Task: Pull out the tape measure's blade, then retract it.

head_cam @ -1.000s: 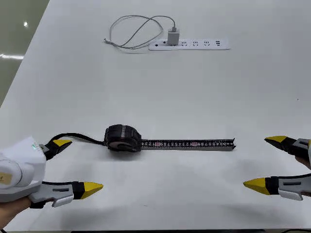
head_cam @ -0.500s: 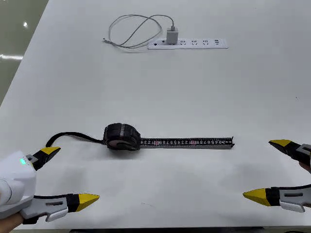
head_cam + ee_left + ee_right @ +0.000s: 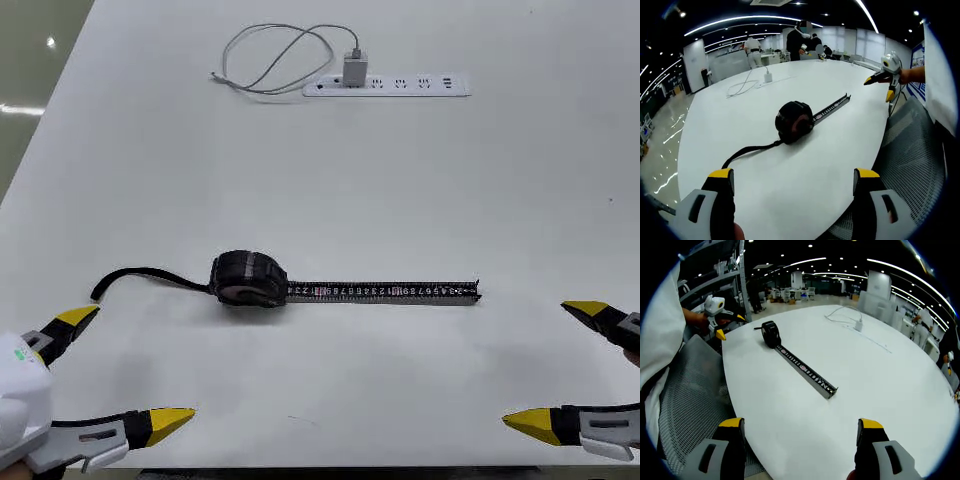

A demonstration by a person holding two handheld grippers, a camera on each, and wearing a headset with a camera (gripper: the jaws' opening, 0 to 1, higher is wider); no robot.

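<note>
The white table (image 3: 400,180) carries the tape measure (image 3: 247,279) at its middle. The blade (image 3: 385,292) lies extended to the right, its markings too small to read. The left gripper (image 3: 137,363) and right gripper (image 3: 539,363) hover at the near edge, fingers spread wide and empty, bodies cut off by the frame.

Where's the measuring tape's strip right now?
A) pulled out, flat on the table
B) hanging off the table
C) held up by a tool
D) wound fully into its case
A: the blade lies stretched out flat on the table from the case, with the left tool and right tool both open and apart from it.
</note>
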